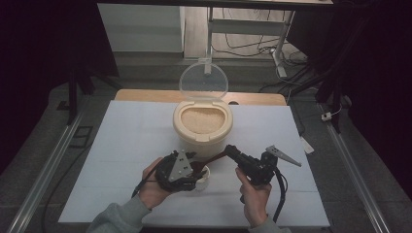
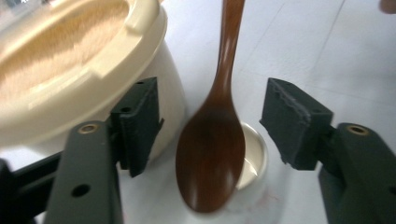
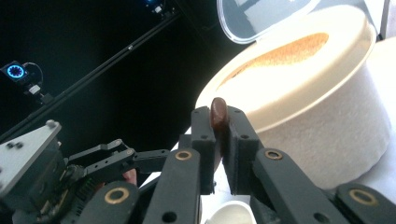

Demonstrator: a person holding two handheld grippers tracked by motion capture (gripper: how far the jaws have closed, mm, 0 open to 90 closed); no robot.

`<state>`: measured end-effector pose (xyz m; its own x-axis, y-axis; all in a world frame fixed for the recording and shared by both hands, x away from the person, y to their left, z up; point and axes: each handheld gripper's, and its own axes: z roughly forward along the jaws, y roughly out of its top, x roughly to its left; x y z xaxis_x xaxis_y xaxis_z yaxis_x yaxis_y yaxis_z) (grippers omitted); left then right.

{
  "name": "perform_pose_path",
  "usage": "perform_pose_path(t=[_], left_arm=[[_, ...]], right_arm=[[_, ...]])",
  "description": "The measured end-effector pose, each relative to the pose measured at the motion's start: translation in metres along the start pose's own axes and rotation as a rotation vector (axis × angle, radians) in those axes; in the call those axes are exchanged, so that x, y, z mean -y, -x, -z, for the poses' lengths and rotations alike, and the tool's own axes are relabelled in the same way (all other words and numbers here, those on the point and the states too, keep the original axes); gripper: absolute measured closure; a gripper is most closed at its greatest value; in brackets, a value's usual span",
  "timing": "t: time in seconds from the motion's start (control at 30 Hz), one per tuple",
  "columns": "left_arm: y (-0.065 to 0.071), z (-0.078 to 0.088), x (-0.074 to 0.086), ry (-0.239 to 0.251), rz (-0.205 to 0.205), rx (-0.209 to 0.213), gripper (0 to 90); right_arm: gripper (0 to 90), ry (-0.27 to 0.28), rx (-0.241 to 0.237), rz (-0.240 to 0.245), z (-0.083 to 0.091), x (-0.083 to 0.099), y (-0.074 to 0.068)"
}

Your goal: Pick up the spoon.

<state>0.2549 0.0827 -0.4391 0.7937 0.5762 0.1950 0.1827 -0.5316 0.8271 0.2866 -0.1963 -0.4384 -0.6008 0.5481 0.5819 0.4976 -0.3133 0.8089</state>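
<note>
A cream container (image 1: pixel 202 138) of pale grain (image 1: pixel 201 119) stands mid-table with its clear lid (image 1: pixel 203 80) tipped up. My right gripper (image 1: pixel 227 150) (image 3: pixel 218 123) is shut on the handle end of a brown wooden spoon (image 1: pixel 213 159) (image 3: pixel 217 110). The spoon's bowl (image 2: pixel 211 154) hangs over a small white cup (image 1: pixel 204 179) (image 2: pixel 254 154) in front of the container. My left gripper (image 1: pixel 196 170) (image 2: pixel 215 121) is open. Its pads (image 2: pixel 140 121) stand apart on either side of the spoon bowl and the cup, touching neither as far as I can see.
A white sheet (image 1: pixel 126 145) covers the table, with a strip of wood (image 1: pixel 145 95) at the far edge. The container (image 2: pixel 70 60) sits close to the left jaw in the left gripper view. Metal rails (image 1: pixel 48 165) run along both sides. Cables (image 1: pixel 252 46) lie on the floor behind.
</note>
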Motion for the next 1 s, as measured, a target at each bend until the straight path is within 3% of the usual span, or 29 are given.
perform_pose_path(t=[0.2,0.4,0.7,1.0], left_arm=[[-0.015,0.017,0.023,-0.008,0.115,0.05,29.0],[-0.029,0.031,0.053,-0.033,0.194,0.056,26.1],[-0.047,0.051,0.102,-0.082,0.281,0.016,24.9],[-0.057,0.061,0.127,-0.114,0.346,-0.011,22.4]], right_arm=[[83.9,0.024,-0.017,0.025,0.005,-0.007,0.002],[83.9,0.042,-0.022,0.06,0.01,-0.014,0.003],[83.9,0.053,-0.024,0.077,0.015,-0.02,0.005],[83.9,0.067,-0.039,0.114,0.017,-0.022,0.005]])
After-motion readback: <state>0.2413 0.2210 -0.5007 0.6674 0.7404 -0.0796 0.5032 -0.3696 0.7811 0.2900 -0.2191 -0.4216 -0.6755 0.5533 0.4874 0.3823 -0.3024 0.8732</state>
